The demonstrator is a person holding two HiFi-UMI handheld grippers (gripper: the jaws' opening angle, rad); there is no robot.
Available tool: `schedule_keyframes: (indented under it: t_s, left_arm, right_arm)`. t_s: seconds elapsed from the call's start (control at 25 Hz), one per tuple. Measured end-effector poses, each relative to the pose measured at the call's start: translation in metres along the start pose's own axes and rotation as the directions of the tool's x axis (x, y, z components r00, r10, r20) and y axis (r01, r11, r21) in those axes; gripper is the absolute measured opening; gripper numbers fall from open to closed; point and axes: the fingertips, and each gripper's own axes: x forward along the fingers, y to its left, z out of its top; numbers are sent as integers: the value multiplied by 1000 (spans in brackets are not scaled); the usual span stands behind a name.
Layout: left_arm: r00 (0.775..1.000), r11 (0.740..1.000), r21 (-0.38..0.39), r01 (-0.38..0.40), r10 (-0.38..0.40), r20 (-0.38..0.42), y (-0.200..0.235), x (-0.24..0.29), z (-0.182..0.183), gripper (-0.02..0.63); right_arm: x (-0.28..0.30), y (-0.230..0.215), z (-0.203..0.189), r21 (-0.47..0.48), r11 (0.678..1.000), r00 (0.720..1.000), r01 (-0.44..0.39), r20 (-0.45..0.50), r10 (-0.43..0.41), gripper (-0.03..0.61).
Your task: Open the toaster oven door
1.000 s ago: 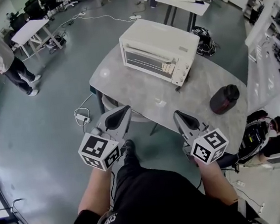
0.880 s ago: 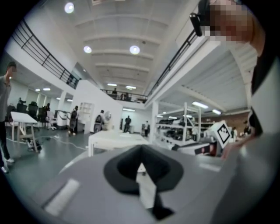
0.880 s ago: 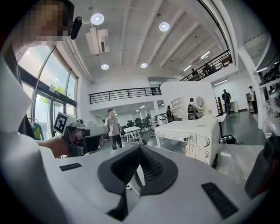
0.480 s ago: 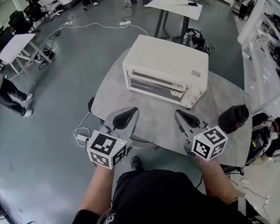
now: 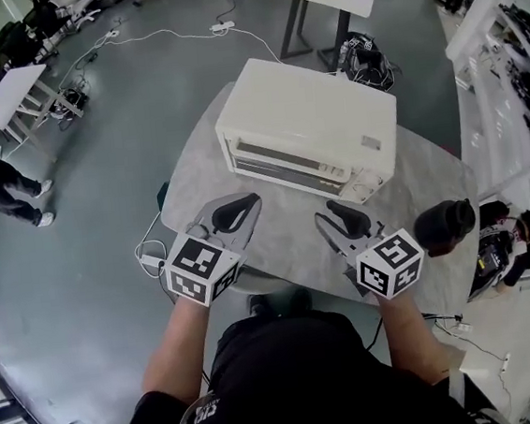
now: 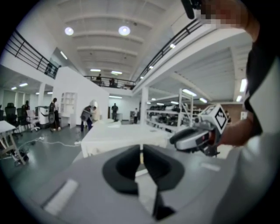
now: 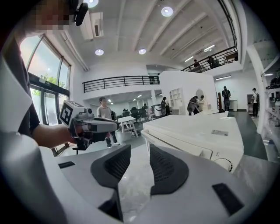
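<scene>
Just ahead of both sets of fingertips, on the grey table [image 5: 196, 181], stands the cream toaster oven [image 5: 307, 122], its door closed, nearer than a second ago. The left gripper [image 5: 248, 201] is clenched empty. The right gripper [image 5: 329, 214] has just been opening, with nothing between its jaws.

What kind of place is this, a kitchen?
Not a kitchen: most likely a big open lab or workshop hall. White work tables, cables across the grey floor, storage shelving and an upper balcony railing suggest that.
</scene>
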Motion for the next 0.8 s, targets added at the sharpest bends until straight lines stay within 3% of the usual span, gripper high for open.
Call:
schedule_keyframes:
  t_s: [0.24,0.56,0.8]
  left_arm:
    - [998,1000,3,6,-6,-55,1,34,-3,133]
    - [994,999,44,32,-27,-107,27,75,-16,208]
    - [990,995,78,58,-47,-134,43,93,-16,221]
  right_arm:
    - [-3,-34,3,-11,1000,1000,22,-18,-22,180]
    - [25,-62,6,-49,998,997,45,-65,-48,222]
    - [48,-76,-12,-100,990,978,97,-175,-113,205]
